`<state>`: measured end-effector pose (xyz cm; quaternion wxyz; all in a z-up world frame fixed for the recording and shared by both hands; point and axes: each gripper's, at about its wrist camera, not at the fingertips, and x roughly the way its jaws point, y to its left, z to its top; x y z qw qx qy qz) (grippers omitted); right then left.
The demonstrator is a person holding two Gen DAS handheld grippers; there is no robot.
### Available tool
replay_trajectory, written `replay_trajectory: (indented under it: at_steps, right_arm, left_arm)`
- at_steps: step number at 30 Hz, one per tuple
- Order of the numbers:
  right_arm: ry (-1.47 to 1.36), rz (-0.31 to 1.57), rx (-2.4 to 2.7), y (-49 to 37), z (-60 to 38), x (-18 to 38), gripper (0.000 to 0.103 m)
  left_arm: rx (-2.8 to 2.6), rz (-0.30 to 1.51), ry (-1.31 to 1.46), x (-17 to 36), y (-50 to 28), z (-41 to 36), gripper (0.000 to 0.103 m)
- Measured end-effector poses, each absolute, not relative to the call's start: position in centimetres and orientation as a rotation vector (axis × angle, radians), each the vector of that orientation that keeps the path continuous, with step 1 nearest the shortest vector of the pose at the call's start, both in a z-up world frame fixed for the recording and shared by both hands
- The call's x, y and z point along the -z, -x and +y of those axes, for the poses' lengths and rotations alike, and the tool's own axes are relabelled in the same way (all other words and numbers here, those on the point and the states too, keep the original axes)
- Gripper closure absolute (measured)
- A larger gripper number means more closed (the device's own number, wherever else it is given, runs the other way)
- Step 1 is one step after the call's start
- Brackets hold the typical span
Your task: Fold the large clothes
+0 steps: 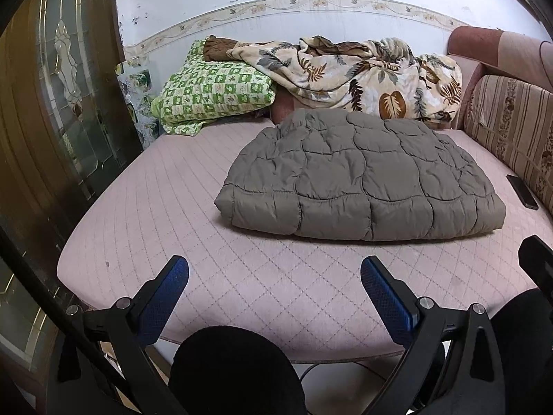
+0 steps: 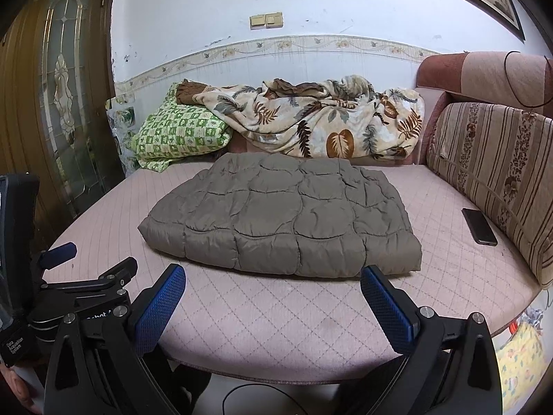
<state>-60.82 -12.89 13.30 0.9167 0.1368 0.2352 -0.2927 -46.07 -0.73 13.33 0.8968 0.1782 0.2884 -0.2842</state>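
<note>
A: Where does the folded grey-brown quilted puffer coat (image 1: 363, 176) lie?

B: It lies flat as a thick rectangular bundle on the pale pink quilted mattress cover (image 1: 145, 228), its folded edge toward the cameras. Neither tool touches the coat; bare pink cover shows between it and the fingertips.

A: And the grippers?

B: The left gripper (image 1: 274, 278) hangs short of the coat, over the near edge of the mattress cover, with its blue-padded fingers (image 1: 162, 297) spread wide and nothing between them. The right gripper (image 2: 273, 282) also stands wide apart and empty, its blue pads (image 2: 387, 306) just short of the coat's near edge. In the right wrist view the left tool's black body appears off to the left of the coat.

A: What lies around the coat?

B: Behind the coat, against the white wall, a crumpled cream blanket with a brown leaf print (image 2: 318, 121) is heaped. To the left of that, still behind the coat, sits a green-and-white checked pillow (image 2: 179, 135). To the right of the coat, well apart from it, a black rectangular phone (image 2: 478, 226) lies on the pink cover beside a striped floral sofa cushion (image 2: 497, 176). Far left of the coat stands a brown wooden door with a leaded glass panel (image 2: 65, 97).
</note>
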Motion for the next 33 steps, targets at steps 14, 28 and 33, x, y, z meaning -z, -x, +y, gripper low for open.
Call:
replay_trajectory:
  at_steps: [14, 28, 33]
  right_arm:
    - [-0.285, 0.492, 0.599, 60.62, -12.8, -12.99, 0.0]
    - [-0.285, 0.492, 0.598, 60.6, -12.81, -12.94, 0.0]
    - [-0.288, 0.497, 0.6, 60.52, -12.85, -12.66, 0.0]
  left_arm:
    - [0.602, 0.601, -0.387, -13.02, 46.37, -0.77, 0.003]
    - [0.608, 0.594, -0.402, -12.95, 46.47, -0.78, 0.003]
    - [0.608, 0.595, -0.402, -12.91, 46.48, -0.8, 0.003]
